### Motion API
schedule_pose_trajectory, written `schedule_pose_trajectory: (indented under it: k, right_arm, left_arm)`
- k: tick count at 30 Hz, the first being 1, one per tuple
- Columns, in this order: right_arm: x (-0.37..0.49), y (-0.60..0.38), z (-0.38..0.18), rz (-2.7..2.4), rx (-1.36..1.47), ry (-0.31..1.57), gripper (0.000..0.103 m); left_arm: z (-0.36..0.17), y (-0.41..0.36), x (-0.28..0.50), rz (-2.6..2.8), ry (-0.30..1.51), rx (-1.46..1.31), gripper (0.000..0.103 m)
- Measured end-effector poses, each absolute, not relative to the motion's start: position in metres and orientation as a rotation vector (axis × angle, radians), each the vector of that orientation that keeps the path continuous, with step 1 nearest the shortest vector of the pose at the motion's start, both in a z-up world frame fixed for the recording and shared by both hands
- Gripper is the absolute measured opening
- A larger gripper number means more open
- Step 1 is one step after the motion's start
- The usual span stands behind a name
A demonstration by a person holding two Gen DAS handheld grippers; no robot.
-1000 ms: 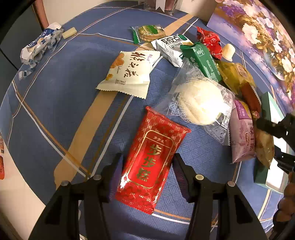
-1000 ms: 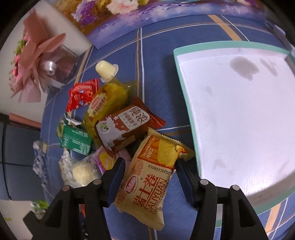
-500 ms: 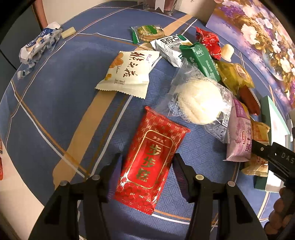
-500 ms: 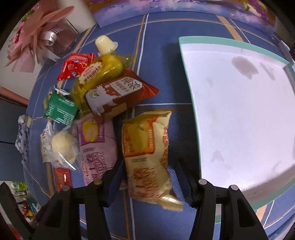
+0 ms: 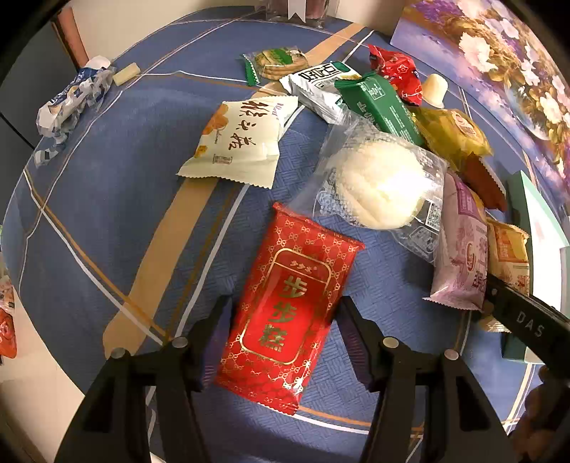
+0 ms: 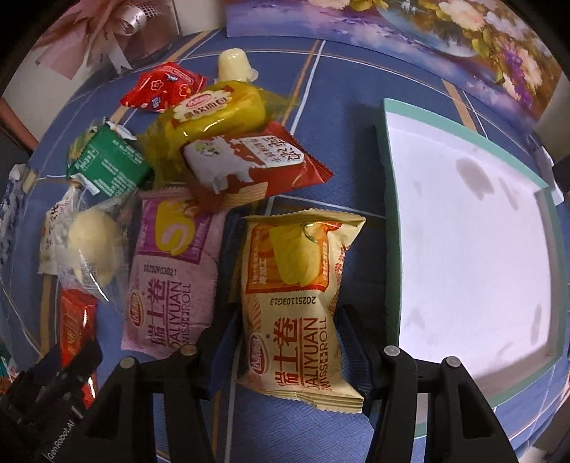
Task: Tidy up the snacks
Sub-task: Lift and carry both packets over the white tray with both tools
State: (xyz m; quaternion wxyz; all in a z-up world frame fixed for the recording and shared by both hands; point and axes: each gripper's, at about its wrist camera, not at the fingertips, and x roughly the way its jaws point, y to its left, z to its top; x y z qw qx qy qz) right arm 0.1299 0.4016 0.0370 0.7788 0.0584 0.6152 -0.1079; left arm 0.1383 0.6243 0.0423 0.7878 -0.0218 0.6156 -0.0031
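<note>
My left gripper (image 5: 285, 334) is open, its fingers on either side of a red gold-printed snack pack (image 5: 290, 302) lying on the blue tablecloth. My right gripper (image 6: 288, 342) is open around a yellow Swiss roll pack (image 6: 295, 302), which lies flat beside a pink Swiss roll pack (image 6: 171, 270). A teal-rimmed white tray (image 6: 473, 231) lies just right of the yellow pack. The yellow pack (image 5: 507, 249) and the tray (image 5: 534, 213) also show in the left wrist view.
A pile of snacks lies behind: clear-wrapped white bun (image 5: 377, 185), green pack (image 5: 384, 103), yellow cake (image 6: 217, 114), brown wafer pack (image 6: 249, 164), small red pack (image 6: 160, 89), jelly cup (image 6: 233, 64), cream pack (image 5: 238, 139). A flower painting (image 6: 427, 28) stands at the back.
The right gripper has turned and lowered the yellow pack flat onto the cloth beside the tray, then opened around it. The left gripper has stayed open around the red pack.
</note>
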Motion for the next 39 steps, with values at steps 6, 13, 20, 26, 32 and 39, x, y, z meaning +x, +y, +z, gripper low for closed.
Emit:
schedule_pose_trajectory:
  k: [6, 13, 20, 26, 32, 39]
  right_arm:
    - [0.118, 0.381, 0.045, -0.243, 0.149, 1.321, 0.046]
    - [0.103, 0.363, 0.058, -0.217, 0.227, 1.313, 0.043]
    - [0.083, 0.353, 0.086, -0.182, 0.29, 1.267, 0.043]
    - [0.066, 0.34, 0.125, -0.148, 0.337, 1.166, 0.043]
    - [0.061, 0.317, 0.155, -0.178, 0.39, 1.08, 0.043]
    - [0.065, 0.274, 0.148, -0.286, 0.45, 1.06, 0.043]
  left_arm:
    - [0.044, 0.622, 0.137, 0.001, 1.318, -0.075, 0.055]
    - [0.05, 0.611, 0.131, 0.005, 1.335, -0.163, 0.052]
    - [0.078, 0.601, 0.122, -0.007, 1.3, -0.233, 0.052]
    - [0.13, 0.572, 0.118, -0.076, 1.197, -0.265, 0.052]
    - [0.178, 0.535, 0.126, -0.181, 1.108, -0.236, 0.052]
    - [0.187, 0.459, 0.138, -0.303, 1.106, -0.191, 0.052]
